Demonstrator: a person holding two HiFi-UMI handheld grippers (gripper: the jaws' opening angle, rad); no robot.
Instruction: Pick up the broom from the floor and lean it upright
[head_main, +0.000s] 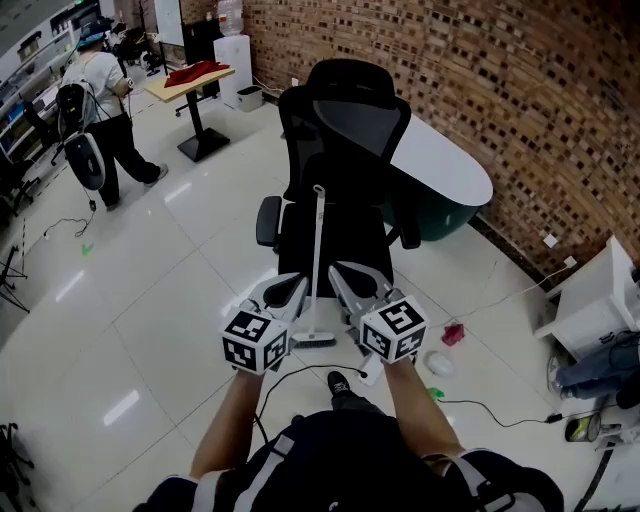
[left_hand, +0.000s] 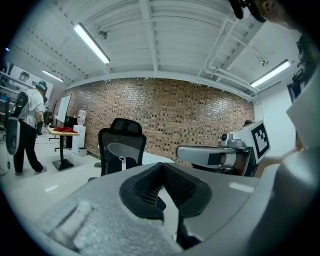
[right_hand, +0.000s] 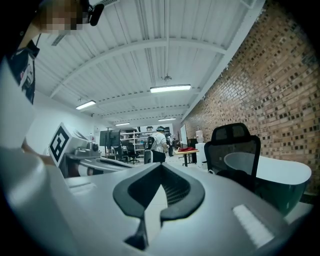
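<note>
The broom stands upright, its white handle leaning against the seat and back of a black office chair and its head on the floor. The top of its handle also shows in the left gripper view. My left gripper is just left of the handle and my right gripper just right of it, both apart from it. In each gripper view the jaws are closed together with nothing between them.
Behind the chair is a white oval table on a green base, in front of a brick wall. A person walks at far left near a table with a red cloth. Cables, a small red thing and a white cabinet lie at right.
</note>
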